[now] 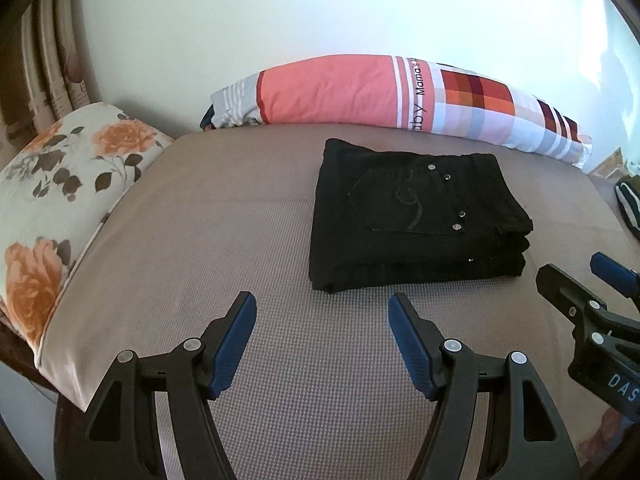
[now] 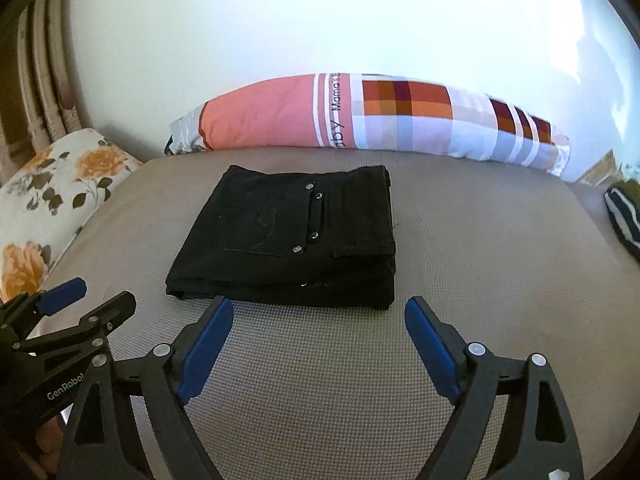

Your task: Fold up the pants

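Black pants (image 1: 416, 216) lie folded into a compact stack on the beige bed cover (image 1: 224, 224), back pocket with metal rivets facing up. They also show in the right wrist view (image 2: 292, 240). My left gripper (image 1: 322, 308) is open and empty, just in front of the stack's near left corner. My right gripper (image 2: 319, 312) is open and empty, just in front of the stack's near edge. The right gripper shows at the right edge of the left wrist view (image 1: 576, 280). The left gripper shows at the left edge of the right wrist view (image 2: 96, 296).
A long pink and checked pillow (image 1: 380, 96) lies along the wall behind the pants. A floral pillow (image 1: 60, 184) sits at the left. A dark striped cloth (image 2: 624, 220) lies at the right edge of the bed. A curtain (image 1: 48, 60) hangs at far left.
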A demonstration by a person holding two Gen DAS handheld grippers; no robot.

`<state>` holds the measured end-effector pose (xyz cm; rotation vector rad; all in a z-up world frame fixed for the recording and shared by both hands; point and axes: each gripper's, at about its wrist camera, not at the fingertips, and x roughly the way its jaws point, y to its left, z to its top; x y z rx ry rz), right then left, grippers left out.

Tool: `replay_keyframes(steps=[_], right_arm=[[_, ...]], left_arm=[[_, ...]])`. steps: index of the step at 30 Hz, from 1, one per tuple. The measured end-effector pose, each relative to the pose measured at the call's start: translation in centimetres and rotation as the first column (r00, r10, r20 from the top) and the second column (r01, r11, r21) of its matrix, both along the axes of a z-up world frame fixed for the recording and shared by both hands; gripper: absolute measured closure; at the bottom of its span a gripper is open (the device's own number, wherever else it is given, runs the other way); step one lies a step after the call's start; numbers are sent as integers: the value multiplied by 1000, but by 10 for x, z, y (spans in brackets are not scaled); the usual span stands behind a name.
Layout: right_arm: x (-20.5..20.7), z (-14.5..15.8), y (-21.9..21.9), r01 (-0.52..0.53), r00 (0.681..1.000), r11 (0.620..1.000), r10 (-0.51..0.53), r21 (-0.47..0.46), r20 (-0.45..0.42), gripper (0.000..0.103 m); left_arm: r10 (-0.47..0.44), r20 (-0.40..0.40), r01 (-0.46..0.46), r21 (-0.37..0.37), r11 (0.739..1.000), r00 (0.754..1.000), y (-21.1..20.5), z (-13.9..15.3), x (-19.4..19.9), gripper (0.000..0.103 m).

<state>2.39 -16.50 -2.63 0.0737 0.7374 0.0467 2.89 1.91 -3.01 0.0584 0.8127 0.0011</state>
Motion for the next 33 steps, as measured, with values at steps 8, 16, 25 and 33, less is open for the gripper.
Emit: replay_keyframes(steps=[8,16,25,33], right_arm=[[-5,-4,3,-6,1000,1000,6,-2,10,14],[-5,-8,6,-13,1000,1000,13,-9,-19,14],[-5,-15,9,-11,999,1000,10,-26,-49,14],[-4,-19,12,-19,998,999,17,-27,-68,14]], left_arm=[[-11,1,11,18,1000,1000,-6,-4,-4,34],[-13,-6,13,25,1000,1000,-7,-7,-6,34],[-5,-18,5,27,1000,1000,-6,-13,-9,34],[-4,-22,4,30,1000,1000,-6,-16,-10,34]])
